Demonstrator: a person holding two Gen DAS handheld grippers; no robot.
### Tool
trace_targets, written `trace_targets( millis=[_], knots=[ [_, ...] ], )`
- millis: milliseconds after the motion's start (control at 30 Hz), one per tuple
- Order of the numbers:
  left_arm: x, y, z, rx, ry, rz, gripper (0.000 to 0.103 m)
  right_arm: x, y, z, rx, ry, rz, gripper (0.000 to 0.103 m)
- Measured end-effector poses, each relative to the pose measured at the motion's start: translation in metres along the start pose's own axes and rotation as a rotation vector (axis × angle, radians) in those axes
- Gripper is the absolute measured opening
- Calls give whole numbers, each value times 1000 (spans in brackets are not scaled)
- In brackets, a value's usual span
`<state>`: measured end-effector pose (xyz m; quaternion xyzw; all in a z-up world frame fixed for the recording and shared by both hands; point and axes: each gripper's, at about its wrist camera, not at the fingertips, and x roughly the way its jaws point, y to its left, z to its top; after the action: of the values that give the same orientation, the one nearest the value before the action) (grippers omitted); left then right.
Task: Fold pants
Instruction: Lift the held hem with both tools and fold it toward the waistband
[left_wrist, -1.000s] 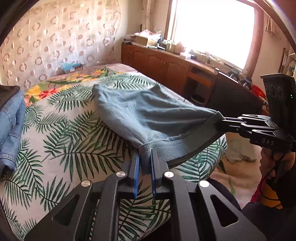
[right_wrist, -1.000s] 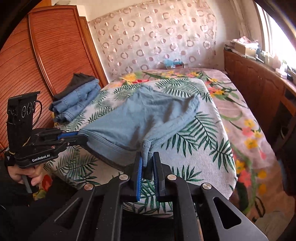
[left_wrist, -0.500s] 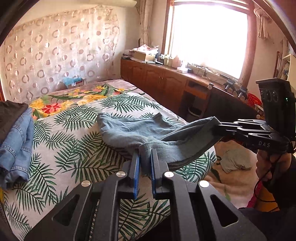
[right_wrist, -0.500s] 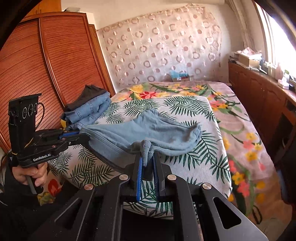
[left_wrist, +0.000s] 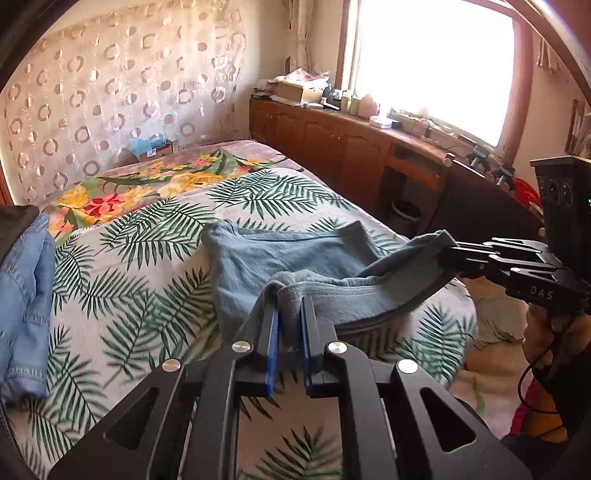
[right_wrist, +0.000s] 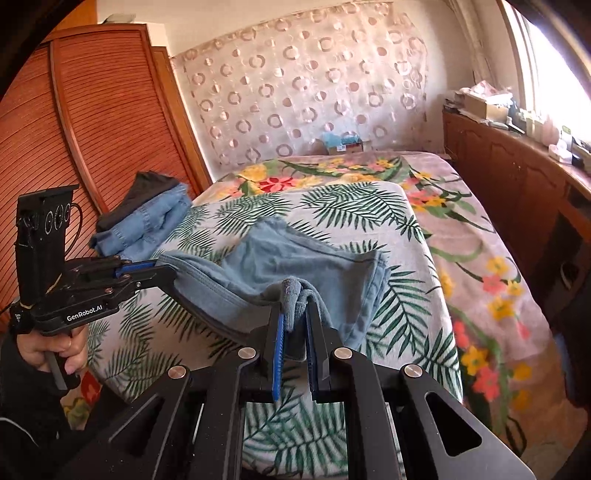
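Light blue pants (left_wrist: 280, 258) lie partly on the palm-leaf bedspread (left_wrist: 140, 295), their near edge lifted off the bed. My left gripper (left_wrist: 288, 306) is shut on one corner of that edge. My right gripper (right_wrist: 295, 314) is shut on the other corner. In the left wrist view the right gripper (left_wrist: 448, 253) holds the cloth at the right. In the right wrist view the left gripper (right_wrist: 159, 267) holds the pants (right_wrist: 295, 251) at the left. The held edge hangs slack between the two grippers above the bed's near end.
A pile of folded denim and dark clothes (right_wrist: 147, 218) sits at the bed's left side by a wooden wardrobe (right_wrist: 74, 129). A wooden cabinet (left_wrist: 351, 144) with clutter runs under the window on the right. A blue tissue box (right_wrist: 341, 142) sits at the bed's head.
Both grippers have carried the held edge up and forward over the pants. The pants, spread out a second ago, now lie bunched and shorter on the bed.
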<state>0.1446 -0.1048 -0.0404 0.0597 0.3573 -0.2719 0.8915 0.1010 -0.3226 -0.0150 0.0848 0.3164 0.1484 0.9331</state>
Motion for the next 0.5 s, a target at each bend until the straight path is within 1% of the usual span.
trace_targets(
  millis=[167,233,500],
  knots=[
    [19,8,15,-4,22,7,11,14,-5,13,16,-4,-13,11],
    [24,8,21,9,29,22,11,20,-5,16,11,-1,-23,11],
    [34,9,36,24,32,48,11,28,-3,22,-1,-2,-44,11]
  ],
)
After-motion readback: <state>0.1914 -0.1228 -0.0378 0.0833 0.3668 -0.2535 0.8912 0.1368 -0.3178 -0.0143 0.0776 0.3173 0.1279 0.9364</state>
